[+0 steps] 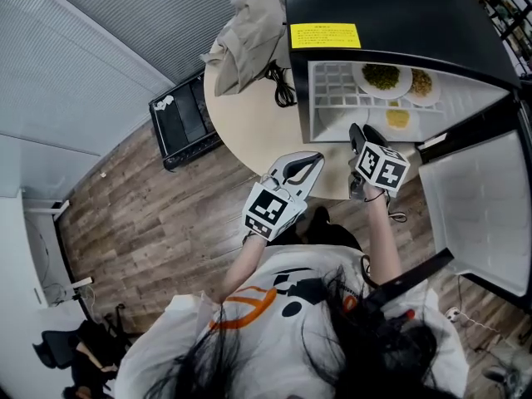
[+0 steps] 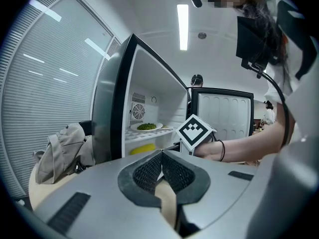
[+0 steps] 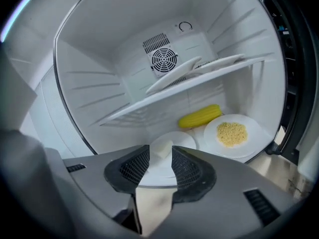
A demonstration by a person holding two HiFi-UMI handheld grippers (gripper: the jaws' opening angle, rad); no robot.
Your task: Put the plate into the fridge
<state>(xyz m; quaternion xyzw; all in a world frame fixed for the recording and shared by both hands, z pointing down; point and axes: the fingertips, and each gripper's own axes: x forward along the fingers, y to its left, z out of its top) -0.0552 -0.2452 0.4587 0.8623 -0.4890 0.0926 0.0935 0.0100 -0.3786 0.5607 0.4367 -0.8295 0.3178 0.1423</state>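
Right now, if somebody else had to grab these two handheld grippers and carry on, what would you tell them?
Left gripper: shut, empty, held outside the fridge.
Right gripper: open, gripping nothing, at the fridge mouth.
Plate with a pale lump: on the fridge floor just beyond the right jaws, near the corn and the plate of yellow grains.
Done: the plate looks placed inside.
Left: draw the right gripper out; probably close the door.
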